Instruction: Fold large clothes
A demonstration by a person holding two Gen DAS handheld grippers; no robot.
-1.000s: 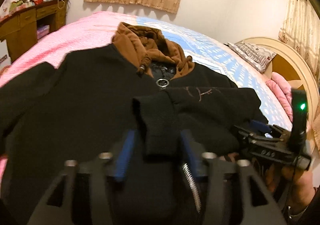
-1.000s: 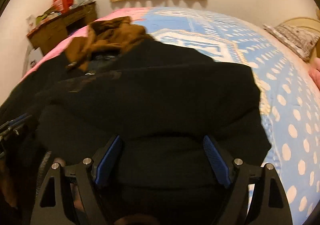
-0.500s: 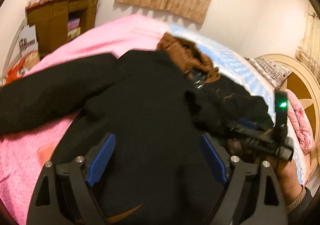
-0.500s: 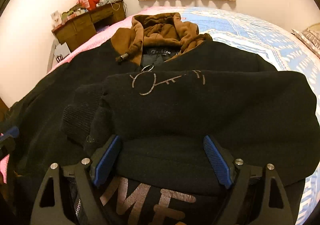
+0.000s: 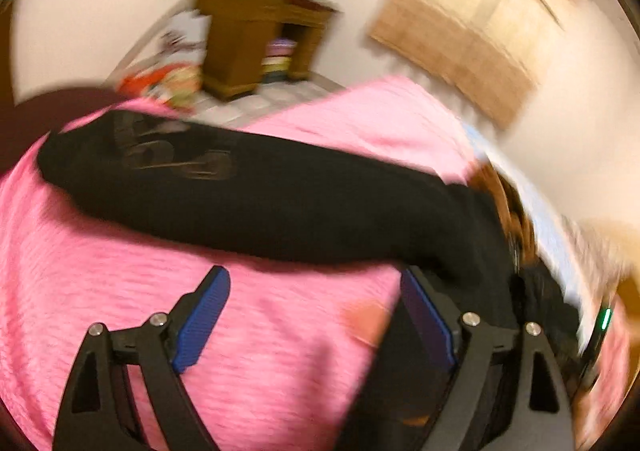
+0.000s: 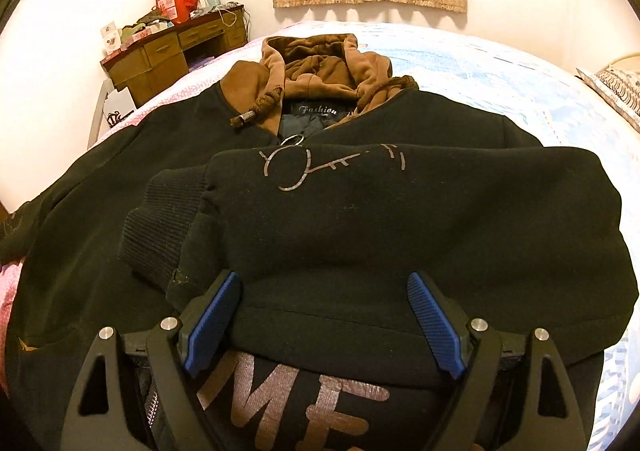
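Softly heaped on the bed (image 6: 500, 63), a thick black hoodie (image 6: 400, 219) — heavy, limp; its outstretched sleeve (image 5: 240, 203) suits gripping; both grippers' jaws gape, empty.

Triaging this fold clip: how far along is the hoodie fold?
Done: one sleeve lies folded across the chest of the black hoodie.
In hand: nothing. The right gripper is open over that folded sleeve. The left gripper is open over the pink bedspread, near the other sleeve.
Left: that sleeve lies stretched out flat and unfolded; the body fold and brown hood remain.
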